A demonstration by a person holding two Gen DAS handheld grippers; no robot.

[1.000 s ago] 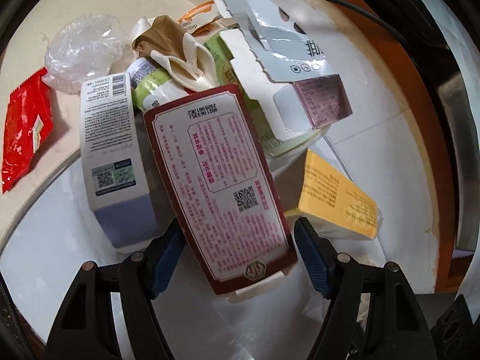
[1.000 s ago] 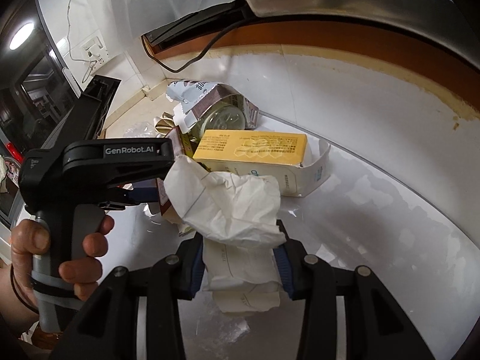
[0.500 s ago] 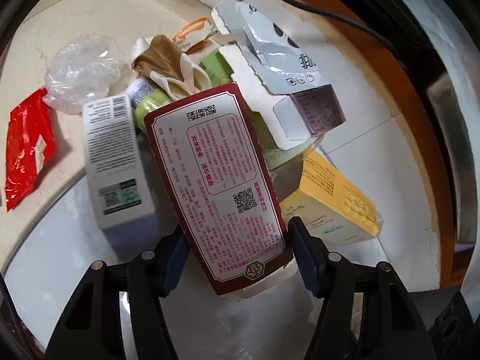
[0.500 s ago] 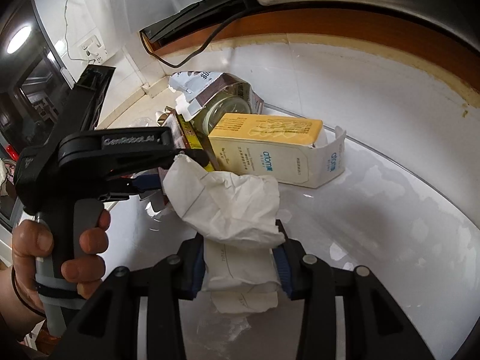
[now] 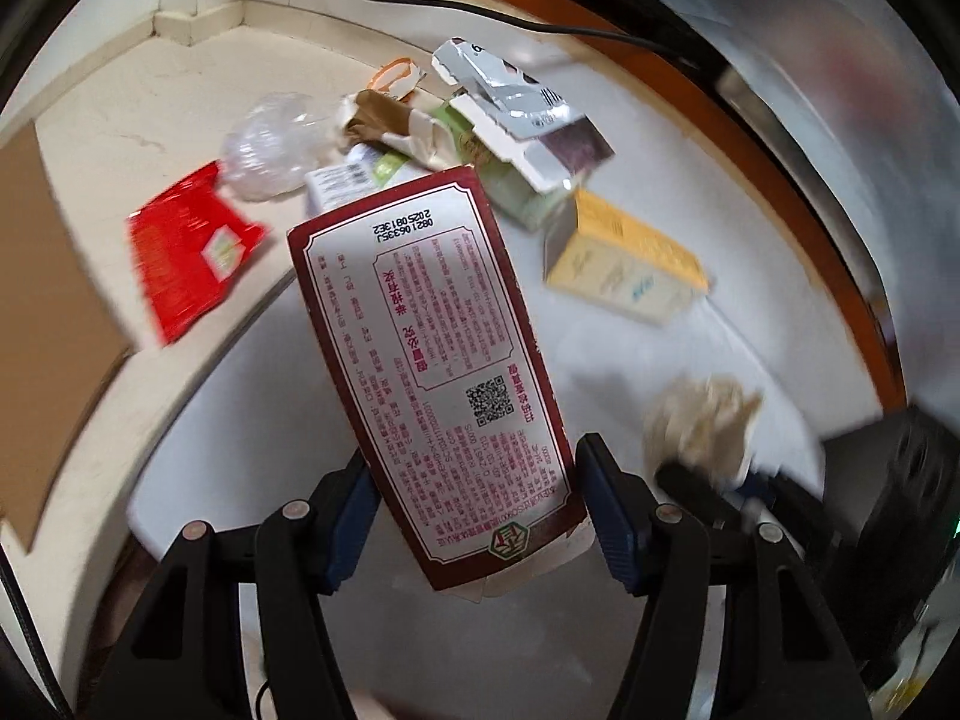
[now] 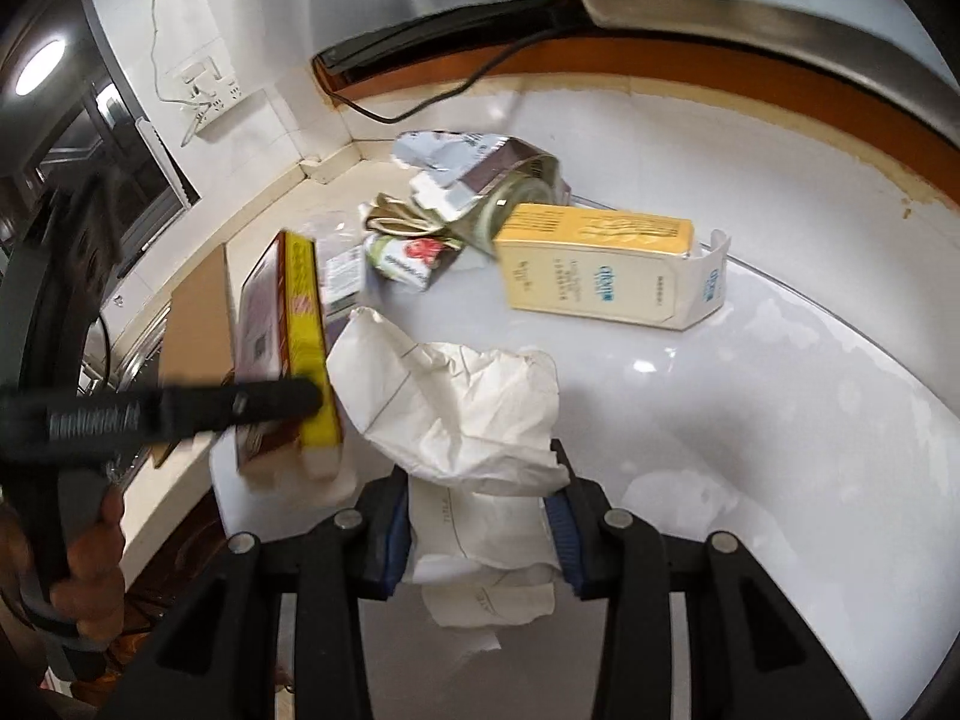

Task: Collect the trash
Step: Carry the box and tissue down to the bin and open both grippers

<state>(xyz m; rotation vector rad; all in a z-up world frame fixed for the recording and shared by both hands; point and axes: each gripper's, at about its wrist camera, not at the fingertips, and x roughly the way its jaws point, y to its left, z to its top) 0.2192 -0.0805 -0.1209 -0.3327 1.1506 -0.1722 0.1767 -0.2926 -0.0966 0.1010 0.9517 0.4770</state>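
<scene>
My left gripper [image 5: 480, 516] is shut on a flat maroon-bordered carton [image 5: 426, 372], its printed back facing the camera, lifted above the white table top [image 5: 300, 630]. In the right wrist view that carton [image 6: 288, 348] shows its yellow edge, held by the blurred left gripper [image 6: 300, 402]. My right gripper [image 6: 480, 528] is shut on crumpled white paper [image 6: 462, 414], which appears blurred at the lower right of the left wrist view as crumpled paper [image 5: 702, 426]. The remaining pile of trash [image 5: 474, 138] lies at the back of the table.
A yellow box [image 6: 594, 264] with an open flap lies right of the pile; a torn silver carton [image 6: 474, 162] and a jar sit behind it. A red wrapper [image 5: 186, 252] and clear plastic bag [image 5: 270, 144] lie on the beige counter. Brown cardboard [image 5: 42, 324] is at left. A black cable [image 6: 420, 96] runs along the wall.
The left gripper has lifted the maroon carton up and away from the pile, which now looks smaller and farther. The right gripper drew back a little with the paper.
</scene>
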